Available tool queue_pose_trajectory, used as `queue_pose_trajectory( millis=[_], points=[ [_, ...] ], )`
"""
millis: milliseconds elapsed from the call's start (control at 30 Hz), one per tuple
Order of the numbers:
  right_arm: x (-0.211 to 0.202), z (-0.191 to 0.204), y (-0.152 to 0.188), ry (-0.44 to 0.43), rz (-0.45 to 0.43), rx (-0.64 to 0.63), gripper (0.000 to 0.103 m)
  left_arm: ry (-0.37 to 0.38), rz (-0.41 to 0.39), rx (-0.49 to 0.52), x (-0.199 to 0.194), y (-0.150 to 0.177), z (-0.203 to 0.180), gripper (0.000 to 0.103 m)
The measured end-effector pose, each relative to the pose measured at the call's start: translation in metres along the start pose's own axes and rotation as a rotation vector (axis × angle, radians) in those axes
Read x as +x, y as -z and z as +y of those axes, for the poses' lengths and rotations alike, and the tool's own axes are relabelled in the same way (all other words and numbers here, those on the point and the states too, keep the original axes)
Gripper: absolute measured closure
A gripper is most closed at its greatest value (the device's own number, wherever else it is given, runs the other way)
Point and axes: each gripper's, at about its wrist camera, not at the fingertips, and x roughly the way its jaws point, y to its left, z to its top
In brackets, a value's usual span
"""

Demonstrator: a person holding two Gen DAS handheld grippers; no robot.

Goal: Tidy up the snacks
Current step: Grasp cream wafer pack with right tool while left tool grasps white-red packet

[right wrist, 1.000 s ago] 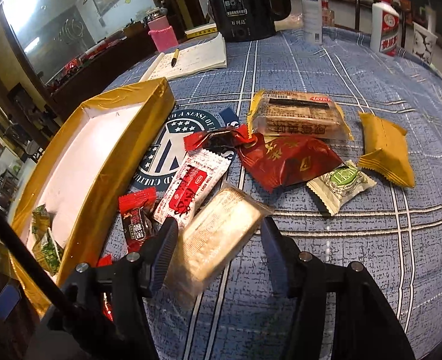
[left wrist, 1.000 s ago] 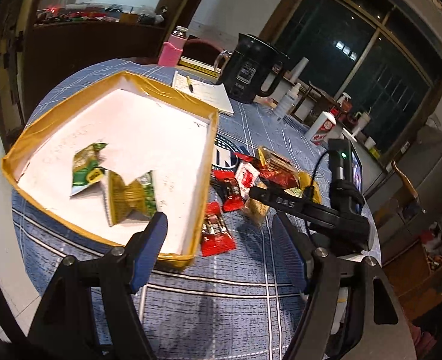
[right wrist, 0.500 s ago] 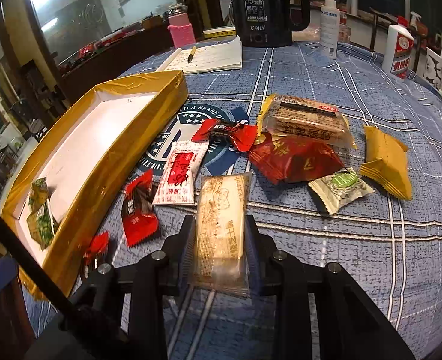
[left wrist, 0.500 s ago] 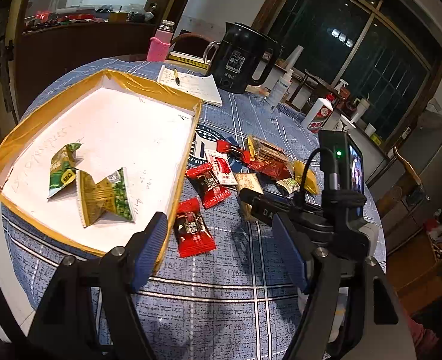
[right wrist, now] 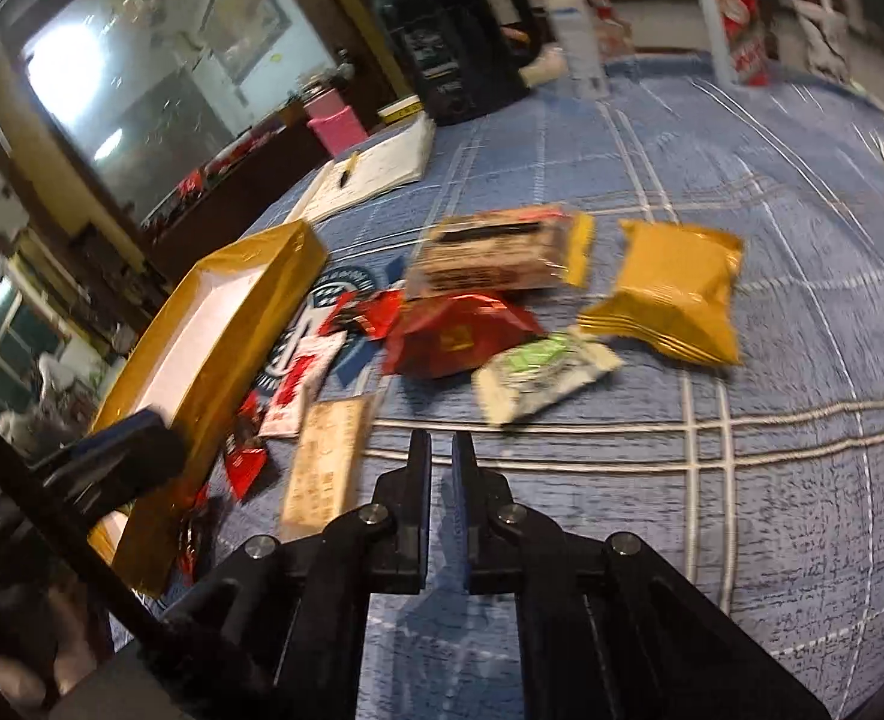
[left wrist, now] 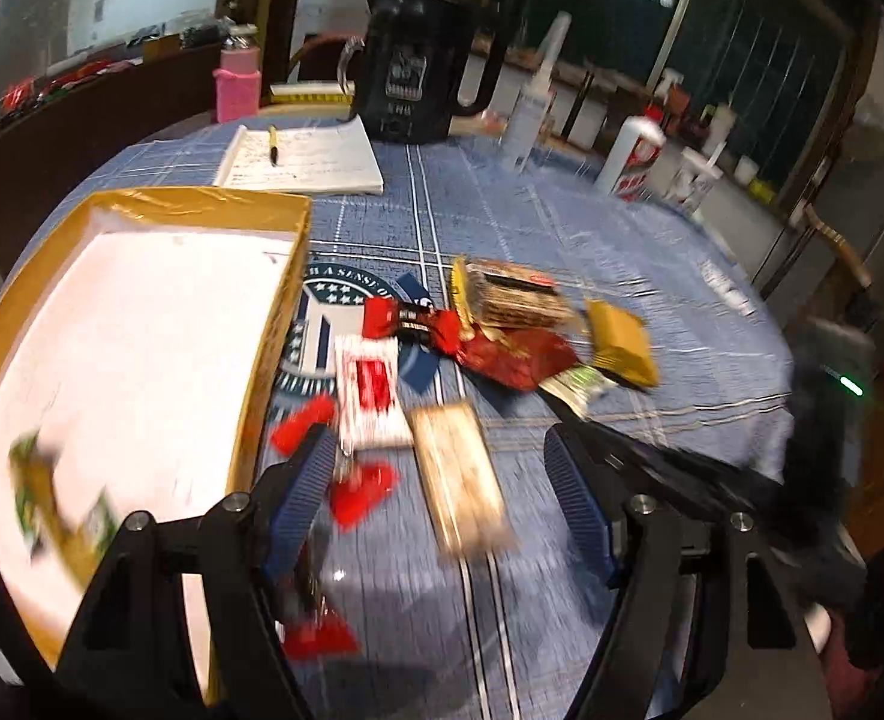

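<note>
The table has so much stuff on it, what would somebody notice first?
Probably the heap of bright snack packets in the middle of the blue checked table, above all the fat yellow bag and the dark red packet beside it. Next comes the big gold-edged tray on the left, white inside, with green packets in its near corner. A tall black kettle stands at the far edge.

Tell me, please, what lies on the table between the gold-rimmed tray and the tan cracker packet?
In the left wrist view, a white-and-red sachet and small red candy wrappers lie between the gold-rimmed tray and the tan cracker packet; blur hides finer detail.
</note>
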Motion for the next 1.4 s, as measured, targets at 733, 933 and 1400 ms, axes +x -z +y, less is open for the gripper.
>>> queue_pose_trajectory(
  millis=[733,933,1400],
  points=[
    [0.000,-0.011,0.002,-0.033,0.010,0.060,0.077,-0.215,0.109,0.154,0.073,-0.016,-0.012,0.080],
    [0.004,-0.006,0.005,-0.068,0.034,0.029,0.069,-0.114,0.039,0.083,0.037,-0.015,-0.005,0.092],
    [0.032,0.071,0.008,0.201,0.080,-0.207,0.045,0.008,0.014,0.005,0.021,-0.014,0.017,0.092]
  ],
)
